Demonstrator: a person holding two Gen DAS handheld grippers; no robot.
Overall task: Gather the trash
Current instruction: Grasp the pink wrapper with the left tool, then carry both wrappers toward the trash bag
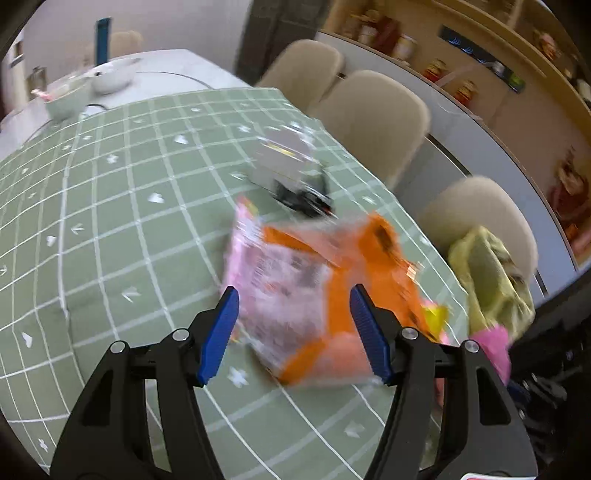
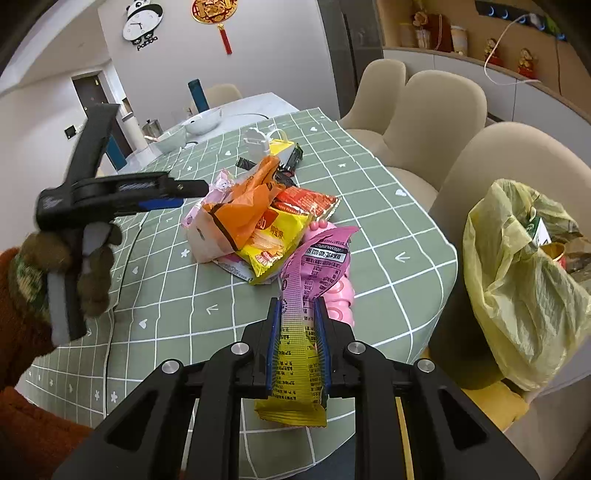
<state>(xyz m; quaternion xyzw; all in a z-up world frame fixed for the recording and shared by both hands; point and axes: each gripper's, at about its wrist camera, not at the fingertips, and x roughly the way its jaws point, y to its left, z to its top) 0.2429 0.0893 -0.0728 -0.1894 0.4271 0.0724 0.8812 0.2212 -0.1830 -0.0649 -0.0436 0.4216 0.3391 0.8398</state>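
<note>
Left wrist view: we are holding left gripper [image 1: 293, 293] wide over green checked tablecloth [image 1: 122, 206], blurred orange-and-pink wrapper pile [image 1: 314, 280] lying between and just beyond blue pads, untouched; print unreadable.

Right wrist view: we are pinching pink-and-yellow wrapper [image 2: 308, 295] in right gripper [image 2: 297, 306], jaws narrow; label mirrored, illegible. Yellow trash bag [image 2: 517, 295] sitting on chair at right. Wall clock [image 2: 142, 22] reading "panda".
</note>
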